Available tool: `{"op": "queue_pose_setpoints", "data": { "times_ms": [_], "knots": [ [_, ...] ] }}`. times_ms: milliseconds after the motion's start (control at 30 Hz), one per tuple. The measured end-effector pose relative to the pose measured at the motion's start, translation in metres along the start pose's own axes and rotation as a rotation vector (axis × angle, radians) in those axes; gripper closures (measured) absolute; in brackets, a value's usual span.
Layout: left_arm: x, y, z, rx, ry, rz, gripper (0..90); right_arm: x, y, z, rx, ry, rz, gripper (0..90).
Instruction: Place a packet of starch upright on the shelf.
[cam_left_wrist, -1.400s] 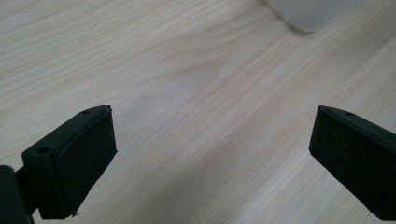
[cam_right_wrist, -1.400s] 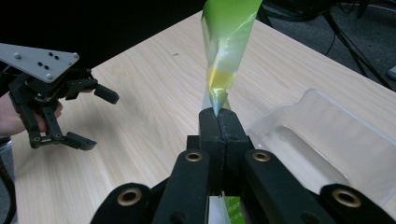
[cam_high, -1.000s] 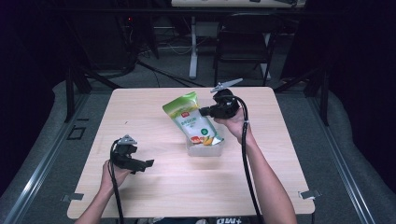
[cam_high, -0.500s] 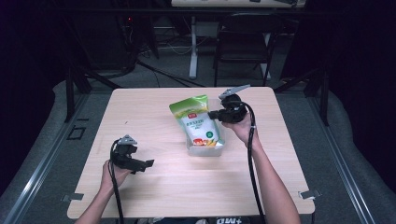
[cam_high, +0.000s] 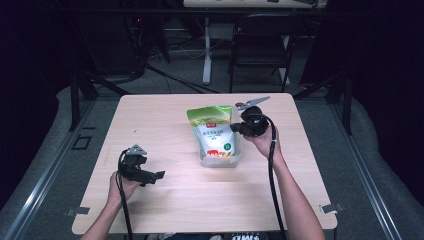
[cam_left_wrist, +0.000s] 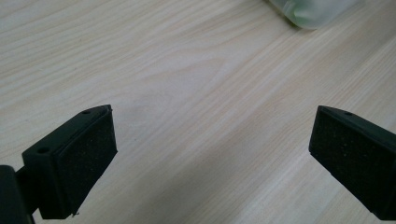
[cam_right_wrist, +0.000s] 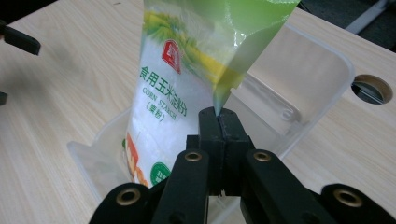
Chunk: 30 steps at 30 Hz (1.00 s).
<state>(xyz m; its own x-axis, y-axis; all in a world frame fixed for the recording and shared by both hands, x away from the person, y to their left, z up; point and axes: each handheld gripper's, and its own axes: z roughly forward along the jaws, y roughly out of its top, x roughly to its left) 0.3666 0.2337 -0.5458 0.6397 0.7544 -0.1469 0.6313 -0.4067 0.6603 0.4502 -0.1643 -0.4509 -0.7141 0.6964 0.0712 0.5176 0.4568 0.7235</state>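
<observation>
The right gripper (cam_right_wrist: 218, 122) has its jaws pinched flat on the side edge of the corn-starch bag (cam_high: 215, 132); the bag stands, leaning, with its foot inside the clear tub (cam_right_wrist: 322, 79) just past the middle of the worktop (cam_high: 165, 125), toward 1 o'clock. As I judge it, the step is seating the bag in the tub; it would go best lowered straight, the edge kept taut, and let go only once the bottom rests flat. The left gripper (cam_left_wrist: 212, 154) hovers over bare wood near 8 o'clock, jaws spread wide and holding nothing. The bag's foot is blurred behind the tub wall, so whether it touches bottom is unclear; the small print is unreadable.
</observation>
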Motion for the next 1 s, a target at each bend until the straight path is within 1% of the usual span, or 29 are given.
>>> {"op": "queue_pose_setpoints", "data": {
  "times_ms": [67,100,133,200,233,267,367,467,533,567,600,733,1000],
  "knots": [
    [-0.0006,0.0,0.0002,0.0,0.003,0.0,0.8,-0.0007,-0.0016,0.0004,0.011,-0.011,0.007,90.0],
    [-0.0005,0.0,0.0,0.001,0.001,0.003,0.8,-0.0016,-0.0031,0.0013,0.016,-0.028,0.009,90.0],
    [-0.0004,0.0003,-0.0004,0.004,0.001,0.005,0.8,-0.0016,-0.0031,0.0013,0.016,-0.028,0.009,90.0],
    [-0.0004,0.0004,-0.0003,0.003,0.002,0.004,0.8,-0.002,-0.0046,0.0027,0.031,-0.054,0.005,90.0],
    [-0.0011,0.0001,0.0005,-0.001,0.006,-0.004,0.8,-0.002,-0.0046,0.0027,0.031,-0.054,0.005,90.0],
    [-0.0013,0.0,0.0009,-0.003,0.007,-0.004,0.8,-0.0022,-0.0051,0.0033,0.032,-0.062,0.003,90.0],
    [-0.0004,0.0001,0.0001,-0.001,0.004,0.004,0.8,-0.0025,-0.0069,0.0039,0.023,-0.061,0.011,90.0],
    [0.0001,-0.0004,-0.0002,0.002,0.0,0.0,0.8,-0.0027,-0.0073,0.0041,0.036,-0.079,0.009,89.8],
    [0.0002,-0.0004,-0.0006,0.001,0.003,0.003,0.8,-0.0023,-0.0073,0.0041,0.036,-0.08,0.009,89.7],
    [-0.0004,-0.0005,-0.0005,-0.001,0.001,-0.003,0.8,-0.0023,-0.0074,0.0041,0.036,-0.08,0.007,89.7],
    [-0.0002,-0.0003,-0.0008,0.0,0.002,0.005,0.8,-0.003,-0.0083,0.0043,0.029,-0.077,0.013,89.4],
    [-0.0005,0.0,-0.0011,0.002,-0.003,0.005,0.8,-0.0035,-0.0083,0.0043,0.04,-0.083,0.014,89.2],
    [-0.0007,0.0001,-0.0012,0.0,-0.005,0.005,0.8,-0.0051,-0.0093,0.0044,0.036,-0.085,0.022,87.2]
  ]
}}
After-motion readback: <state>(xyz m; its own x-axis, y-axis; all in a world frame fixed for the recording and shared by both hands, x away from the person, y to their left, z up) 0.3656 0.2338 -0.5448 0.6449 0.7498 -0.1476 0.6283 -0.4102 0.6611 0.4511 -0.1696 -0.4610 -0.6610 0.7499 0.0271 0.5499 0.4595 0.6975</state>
